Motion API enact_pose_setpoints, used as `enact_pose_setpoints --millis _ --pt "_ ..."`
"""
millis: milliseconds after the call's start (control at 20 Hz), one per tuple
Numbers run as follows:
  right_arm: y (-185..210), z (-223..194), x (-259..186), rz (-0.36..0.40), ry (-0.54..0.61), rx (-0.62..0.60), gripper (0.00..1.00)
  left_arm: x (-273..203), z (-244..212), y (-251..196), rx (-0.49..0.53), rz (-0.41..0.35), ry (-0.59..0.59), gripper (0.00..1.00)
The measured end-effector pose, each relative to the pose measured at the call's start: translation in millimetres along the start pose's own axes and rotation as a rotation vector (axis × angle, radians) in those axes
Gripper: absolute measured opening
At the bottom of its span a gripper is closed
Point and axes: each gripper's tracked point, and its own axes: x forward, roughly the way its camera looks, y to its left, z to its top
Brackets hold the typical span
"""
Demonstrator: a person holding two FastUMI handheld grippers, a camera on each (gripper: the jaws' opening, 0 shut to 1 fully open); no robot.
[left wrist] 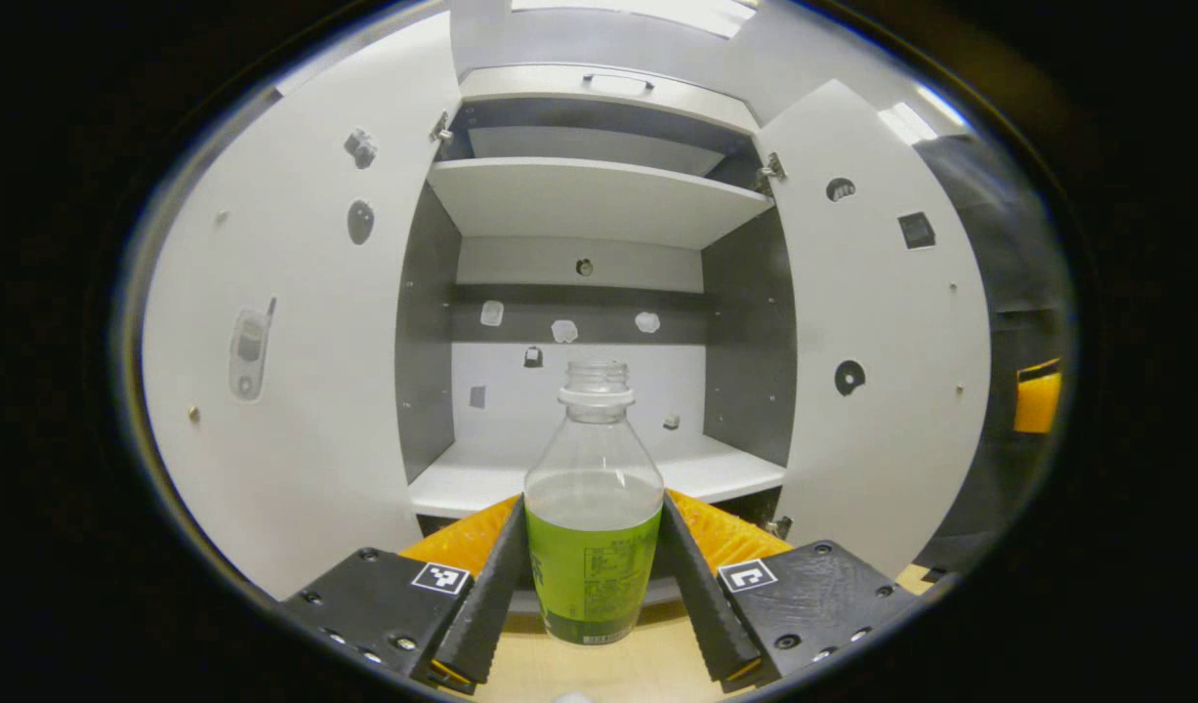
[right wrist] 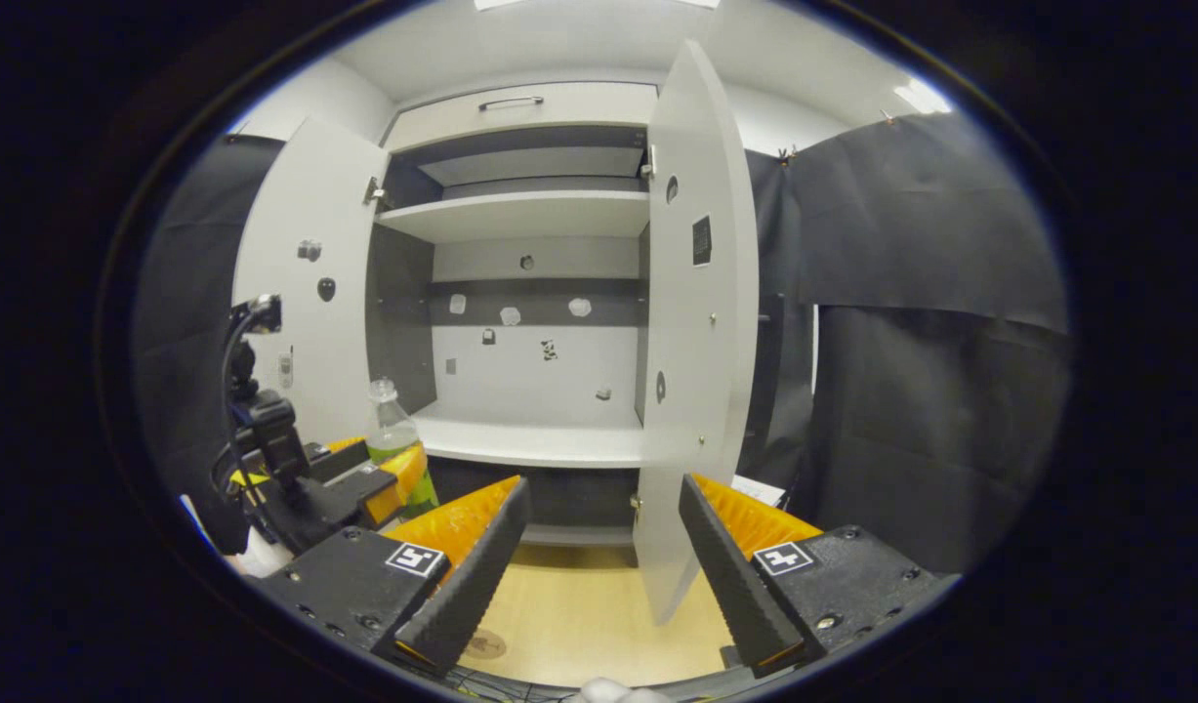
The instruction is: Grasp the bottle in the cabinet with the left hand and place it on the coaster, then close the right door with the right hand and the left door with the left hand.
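The left gripper [left wrist: 594, 576] pinches the bottle [left wrist: 594, 517] low on its label; it looks light, smooth and easily squashed.

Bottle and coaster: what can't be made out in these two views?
- Bottle base, left gripper view: the picture's lower edge crowds it, so whether it rests on the wood surface is unclear.
- Coaster, right gripper view: partly hidden by the right tongs.
- Left tongs, right gripper view: too small to judge their grip.
- Small items on the cabinet back wall: too small to identify.
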Motion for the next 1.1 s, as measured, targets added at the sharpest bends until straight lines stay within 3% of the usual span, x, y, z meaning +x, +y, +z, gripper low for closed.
enact_pose_setpoints --millis 350,500,550,800,1050,1100 --pt "7 -13 -10 0.024 0.049 -0.037 1.0 -56 -72 -25 0.011 -0.078 -0.005 0.78" --pt "7 -13 -14 0.024 0.055 -0.049 1.0 -77 -119 -34 0.006 -0.122 0.04 0.77" --pt "8 -12 -16 0.025 0.055 -0.052 1.0 -83 -134 -35 -0.003 -0.132 0.059 0.82" --pt "14 -22 -18 0.034 0.086 -0.078 1.0 -102 -197 -46 -0.002 -0.19 0.084 0.78" --pt "20 -29 -18 0.042 0.112 -0.101 1.0 -107 -225 -50 0.004 -0.201 0.051 0.78" --pt "22 -32 -18 0.043 0.122 -0.105 1.0 -105 -229 -49 0.013 -0.204 0.048 0.82"
